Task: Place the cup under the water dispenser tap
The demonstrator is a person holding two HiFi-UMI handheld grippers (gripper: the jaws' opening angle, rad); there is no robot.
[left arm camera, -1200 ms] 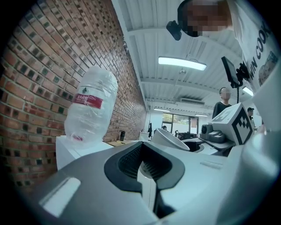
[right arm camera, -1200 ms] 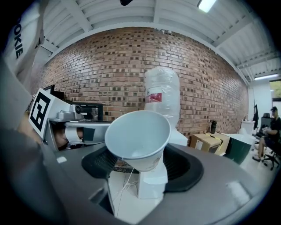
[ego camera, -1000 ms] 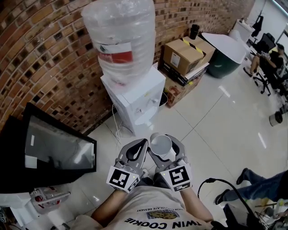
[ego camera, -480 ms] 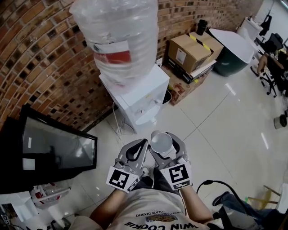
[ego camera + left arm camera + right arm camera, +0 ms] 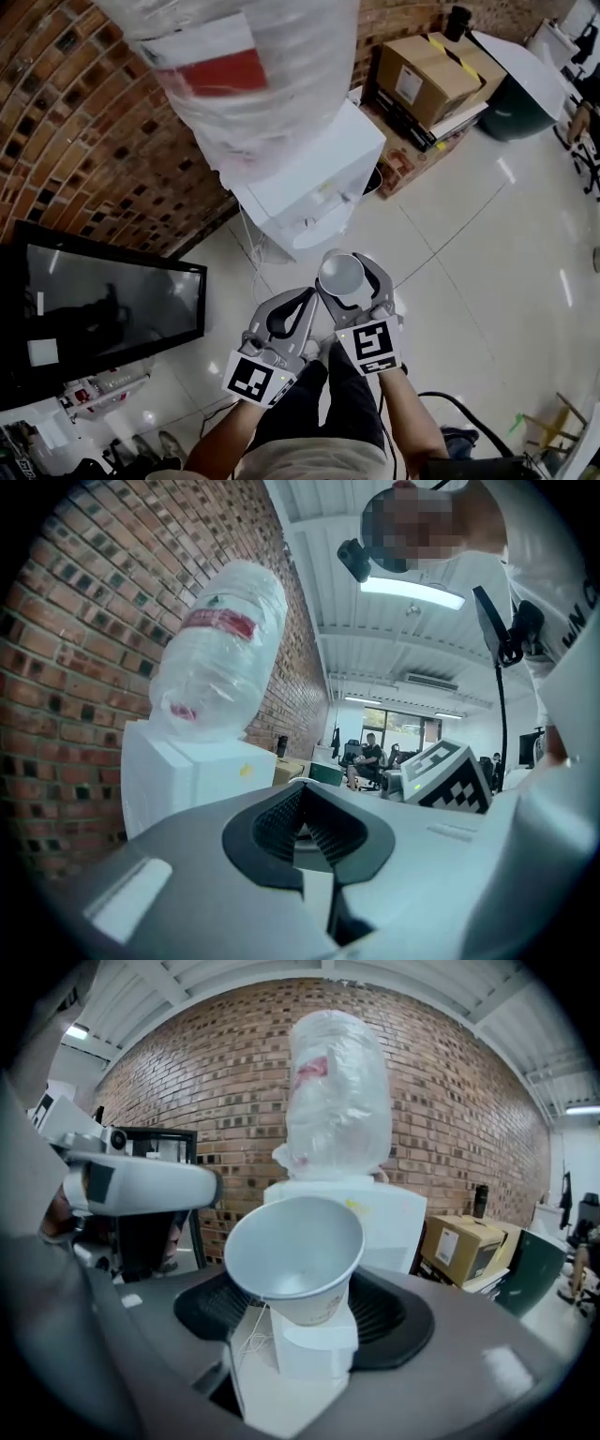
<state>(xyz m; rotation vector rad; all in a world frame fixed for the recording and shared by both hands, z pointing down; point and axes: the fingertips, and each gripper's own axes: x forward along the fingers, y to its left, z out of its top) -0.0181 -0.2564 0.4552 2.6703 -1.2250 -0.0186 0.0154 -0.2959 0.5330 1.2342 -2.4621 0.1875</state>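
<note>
Cup (image 5: pixel 295 1251), white and empty, sits between the jaws of the right hand-held gripper (image 5: pixel 349 279). The jaws are far apart and squeeze its lower part. The cup is up in the air with its mouth up, just in front of the white water dispenser (image 5: pixel 314 187) with the big bottle (image 5: pixel 244 75) on top. The left hand-held gripper (image 5: pixel 302 298) is beside it, jaws pressed together, holding nothing.

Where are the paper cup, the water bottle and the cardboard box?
White paper cup (image 5: pixel 341 272): head view, inside its open mouth.
Big clear plastic water bottle (image 5: pixel 286 105): head view, its ribbed side.
Brown cardboard box (image 5: pixel 448 69): head view, its top face.
</note>
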